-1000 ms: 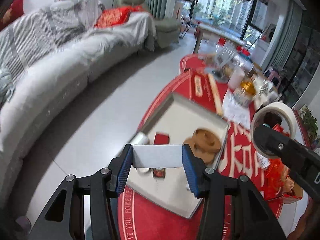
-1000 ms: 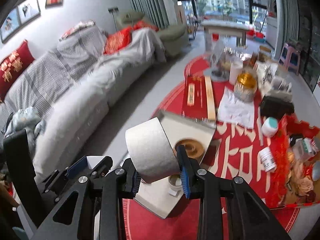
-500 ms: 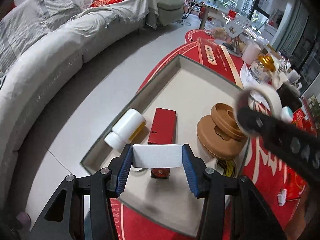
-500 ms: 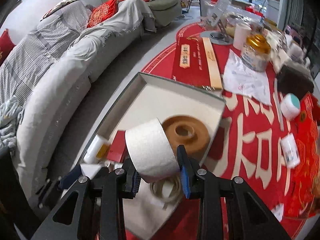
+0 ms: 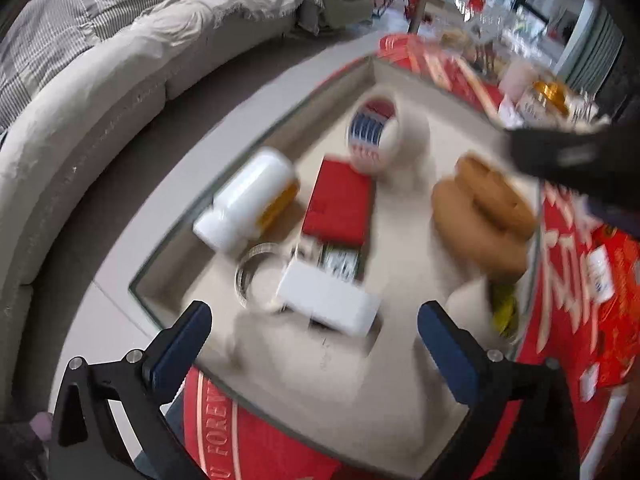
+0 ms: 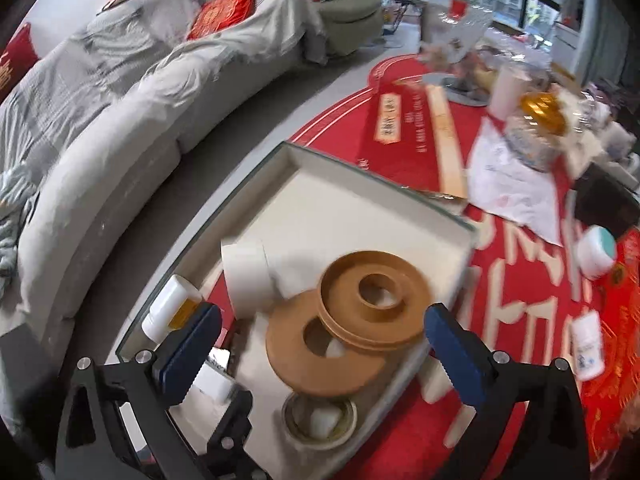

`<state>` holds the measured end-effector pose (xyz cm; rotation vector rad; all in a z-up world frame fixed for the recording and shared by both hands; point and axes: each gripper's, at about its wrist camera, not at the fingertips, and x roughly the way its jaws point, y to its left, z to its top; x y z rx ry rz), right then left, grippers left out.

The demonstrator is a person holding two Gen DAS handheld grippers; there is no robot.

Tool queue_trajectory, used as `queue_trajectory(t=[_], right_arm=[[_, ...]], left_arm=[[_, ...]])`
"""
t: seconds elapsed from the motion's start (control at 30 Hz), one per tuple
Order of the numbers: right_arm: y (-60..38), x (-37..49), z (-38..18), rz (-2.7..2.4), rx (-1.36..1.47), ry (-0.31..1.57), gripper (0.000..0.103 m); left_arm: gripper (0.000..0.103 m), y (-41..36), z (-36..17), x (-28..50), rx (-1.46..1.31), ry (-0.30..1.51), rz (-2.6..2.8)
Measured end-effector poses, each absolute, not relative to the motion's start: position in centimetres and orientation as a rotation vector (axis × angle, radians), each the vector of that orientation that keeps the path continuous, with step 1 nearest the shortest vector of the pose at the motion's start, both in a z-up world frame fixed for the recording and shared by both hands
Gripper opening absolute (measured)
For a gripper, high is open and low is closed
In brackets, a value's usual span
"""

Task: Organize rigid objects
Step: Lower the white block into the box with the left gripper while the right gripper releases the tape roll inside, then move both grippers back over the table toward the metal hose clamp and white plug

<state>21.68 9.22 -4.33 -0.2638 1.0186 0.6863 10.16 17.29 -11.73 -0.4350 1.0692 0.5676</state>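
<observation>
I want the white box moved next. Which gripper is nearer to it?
Left. The white box lies in the tray just ahead of the opening left gripper, untouched. The right gripper, also opening, is over the brown discs, the box off beside its left finger.

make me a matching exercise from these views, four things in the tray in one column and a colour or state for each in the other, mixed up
Things:
1. tape roll
2. white bottle
3. flat box
4. white block

Descriptions:
A. red
B. lying on its side, white cap toward the camera
C. nearest the open left gripper, between its fingers
D. cream outside, red and blue print inside its core

Pairs: 1-D, 2-B, 3-A, 4-C
</observation>
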Motion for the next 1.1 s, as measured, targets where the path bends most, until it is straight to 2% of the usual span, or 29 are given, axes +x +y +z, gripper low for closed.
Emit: queue_trajectory(t=[0.2, 0.5, 0.83, 1.1], right_arm=[[2.2, 19.2, -3.5, 0.633, -0.121, 1.071, 0.102], [-7.3, 13.5, -4.6, 0.534, -0.049, 1.175, 0.102], [-18.6, 9.8, -6.0, 0.323, 0.138, 1.224, 0.102], [-26.7, 8.4, -8.6, 0.120, 0.279, 1.293, 0.102]], left_arm=[[0.103, 13.6, -13.1, 9.1, -0.204, 1.126, 0.517], [0.103, 11.1, -12.9, 6.2, -0.043, 1.120, 0.440], [0.103, 7.5, -7.2, 2.0, -0.245, 1.013, 0.336], [0.103, -1.8, -7.0, 2.3, -0.127, 1.076, 0.071]])
